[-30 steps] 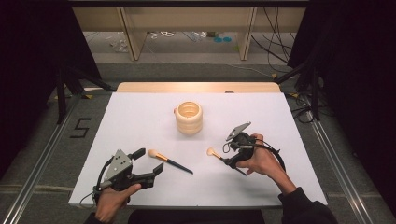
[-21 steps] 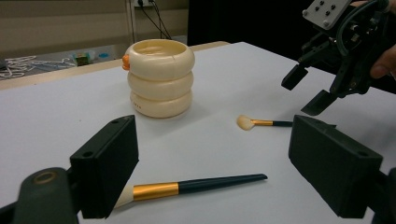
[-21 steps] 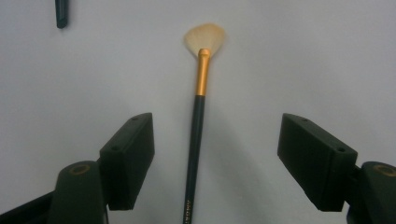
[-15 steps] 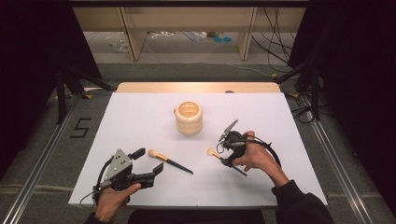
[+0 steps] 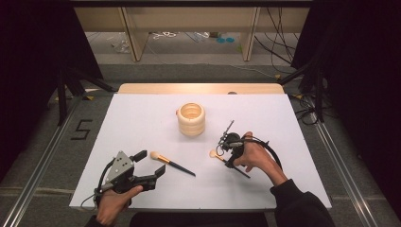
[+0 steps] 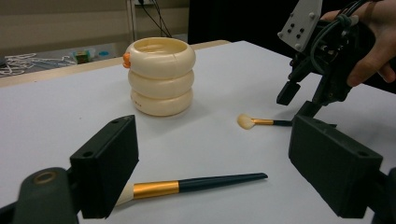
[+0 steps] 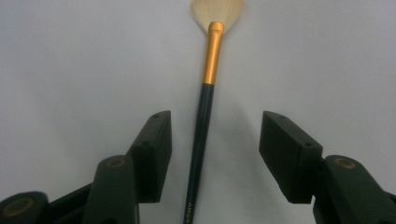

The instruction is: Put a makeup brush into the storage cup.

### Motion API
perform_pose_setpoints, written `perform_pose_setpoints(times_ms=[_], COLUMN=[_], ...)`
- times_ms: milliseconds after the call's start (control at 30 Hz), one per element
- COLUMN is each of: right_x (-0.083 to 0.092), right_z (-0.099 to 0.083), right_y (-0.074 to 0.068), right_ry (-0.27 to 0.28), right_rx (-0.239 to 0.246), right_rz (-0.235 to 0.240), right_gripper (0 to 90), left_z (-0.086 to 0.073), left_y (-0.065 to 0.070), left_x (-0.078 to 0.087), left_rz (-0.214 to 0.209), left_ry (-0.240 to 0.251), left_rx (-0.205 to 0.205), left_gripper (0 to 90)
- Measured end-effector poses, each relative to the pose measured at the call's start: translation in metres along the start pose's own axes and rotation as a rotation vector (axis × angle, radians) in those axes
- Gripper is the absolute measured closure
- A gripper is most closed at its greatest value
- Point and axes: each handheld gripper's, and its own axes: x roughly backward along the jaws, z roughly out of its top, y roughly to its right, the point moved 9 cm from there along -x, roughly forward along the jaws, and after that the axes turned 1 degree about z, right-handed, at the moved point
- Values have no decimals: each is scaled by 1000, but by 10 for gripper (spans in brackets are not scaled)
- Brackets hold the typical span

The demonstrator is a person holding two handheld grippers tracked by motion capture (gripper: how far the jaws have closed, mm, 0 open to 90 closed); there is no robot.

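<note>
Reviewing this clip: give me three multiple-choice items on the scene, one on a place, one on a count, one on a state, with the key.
1. Where does the cream ringed holder stand relative to the two brushes?
A. Beyond them, toward the far edge of the table
B. Between them and the person
C. At the left edge of the table

2. How many makeup brushes lie on the table?
A. One
B. Two
C. Four

3. How does the right gripper stand to the right brush?
A. Shut on it and lifting it
B. Open, with its handle between the jaws
C. Far from it, over the holder

Key: 1 A, the high view shows the holder farther off than both brushes. 2 B, the left brush and the right brush. 3 B, the right gripper view shows gaps on both sides of the handle, though the jaws have just been closing.
</note>
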Motion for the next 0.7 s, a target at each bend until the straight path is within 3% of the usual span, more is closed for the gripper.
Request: perform_pose_setpoints(times_ms=[67, 233, 700], right_x=[-1, -4, -9], right_z=[1, 1, 2], right_y=[2, -1, -3], right_ry=[5, -35, -74], right_rx=[15, -4, 0], right_rz=[-3, 8, 27], right_gripper=[472, 528, 646], left_z=[0, 0, 0], left_y=[0, 1, 1], left_x=[0, 0, 0], left_rz=[-1, -4, -7], left_ry=[0, 0, -2], left_rx=[6, 4, 8], left_gripper=[157, 157, 157])
